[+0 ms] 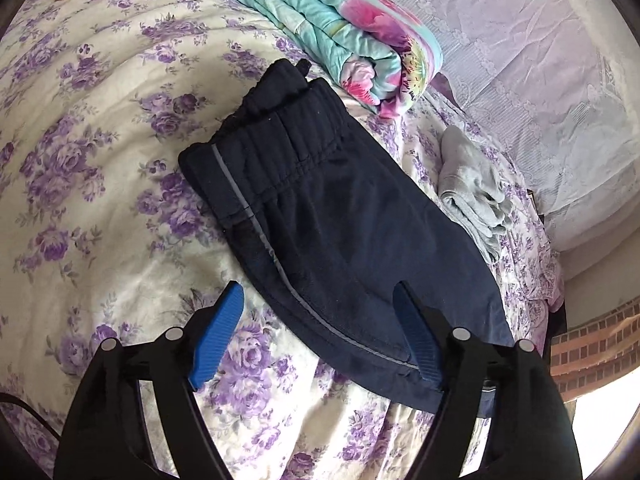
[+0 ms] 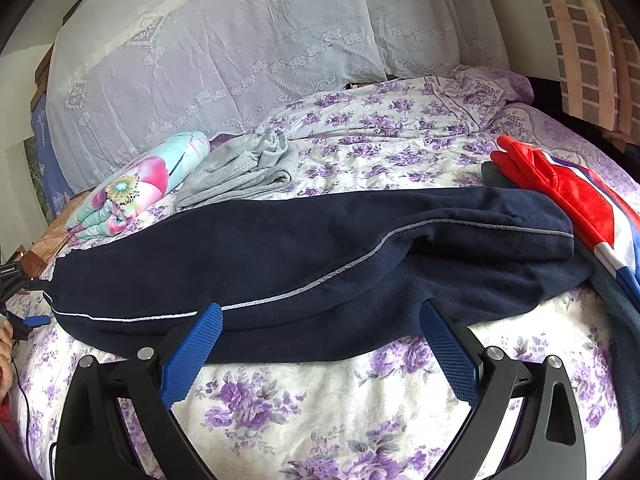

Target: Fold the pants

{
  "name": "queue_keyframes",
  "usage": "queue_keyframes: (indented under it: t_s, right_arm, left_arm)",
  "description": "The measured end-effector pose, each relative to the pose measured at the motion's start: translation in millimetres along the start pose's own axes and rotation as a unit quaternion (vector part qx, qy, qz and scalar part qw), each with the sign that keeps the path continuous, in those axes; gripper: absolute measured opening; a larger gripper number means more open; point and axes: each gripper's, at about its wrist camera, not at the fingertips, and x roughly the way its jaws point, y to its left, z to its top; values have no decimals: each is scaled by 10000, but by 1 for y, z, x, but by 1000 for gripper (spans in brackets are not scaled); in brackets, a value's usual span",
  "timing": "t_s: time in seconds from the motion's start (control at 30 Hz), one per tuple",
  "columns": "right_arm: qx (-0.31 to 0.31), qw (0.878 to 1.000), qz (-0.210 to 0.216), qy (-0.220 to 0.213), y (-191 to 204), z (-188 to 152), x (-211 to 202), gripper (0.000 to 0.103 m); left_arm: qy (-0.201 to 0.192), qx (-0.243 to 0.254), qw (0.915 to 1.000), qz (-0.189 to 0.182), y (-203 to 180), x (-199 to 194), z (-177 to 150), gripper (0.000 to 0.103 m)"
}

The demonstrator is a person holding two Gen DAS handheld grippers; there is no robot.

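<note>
Navy pants with grey side piping lie flat on the floral bedspread, elastic waistband at the far end. My left gripper is open and straddles the piped near edge, one blue pad over the cloth and the other over the bedspread, neither pressing. In the right wrist view the pants stretch across the bed, one part lapped over at the right. My right gripper is open with its tips at the pants' near edge. The left gripper shows at the pants' left end.
A folded turquoise and pink quilt and a grey garment lie beyond the pants. A red, white and blue garment rests at their right end. Lace-covered bedding stands behind. A cable runs at the left.
</note>
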Motion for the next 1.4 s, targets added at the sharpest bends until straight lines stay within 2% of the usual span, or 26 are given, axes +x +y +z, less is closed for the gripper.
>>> queue_keyframes:
  t_s: [0.03,0.1,0.17,0.23,0.3,0.5,0.63,0.73,0.87,0.97,1.03,1.17,1.2,1.23,1.27,1.3,1.37,1.4]
  right_arm:
    - [5,10000,1,-14,0,0,-1,99]
    - [41,10000,9,-29,-2,0,-1,99]
    - [92,10000,20,-29,-4,1,-1,99]
    - [136,9999,44,-30,-6,1,-1,99]
    - [150,9999,76,-34,-7,1,-1,99]
    - [108,9998,102,-114,-5,1,-5,99]
    - [375,9990,234,-54,-16,4,-8,99]
    - [708,9970,310,-58,-34,9,-16,99]
    - [1114,9935,242,52,-62,13,-18,98]
    - [1441,9887,326,239,-80,19,-9,91]
    - [1646,9841,535,392,-85,28,3,91]
    - [1866,9716,965,1085,-76,42,48,90]
    - [1943,9669,995,1323,-75,41,65,87]
    - [2002,9631,1040,1467,-74,40,78,69]
    - [2008,9617,1054,1538,-73,40,88,38]
    - [1984,9614,1092,1560,-73,41,94,25]
    - [1921,9624,1218,1483,-72,46,96,17]
    - [1771,9671,1256,1327,-69,54,92,16]
  left_arm:
    - [24,43,10000,3,-4,4,2,63]
    - [58,98,9999,108,-9,13,5,59]
    - [56,56,9995,300,-9,17,6,52]
    - [-64,55,9992,378,-9,11,4,34]
    - [-185,99,9991,373,-8,2,2,22]
    - [-180,52,9994,288,-5,6,6,16]
    - [-360,-65,9993,75,-8,0,6,12]
    - [-521,99,9985,-138,-22,-12,14,11]
    - [-746,426,9961,-221,-47,-20,23,10]
    - [-819,529,9948,-310,-59,-22,26,10]
    - [-836,530,9946,-322,-62,-23,25,10]
    - [-870,561,9943,-266,-57,-27,22,10]
    - [-866,575,9943,-244,-57,-27,22,10]
    - [-859,573,9944,-219,-56,-27,23,10]
    - [-849,569,9946,-206,-56,-26,25,10]
    - [-843,579,9946,-200,-57,-26,27,10]
    - [-862,654,9940,-141,-63,-26,33,10]
    - [-876,717,9935,-102,-68,-26,37,10]
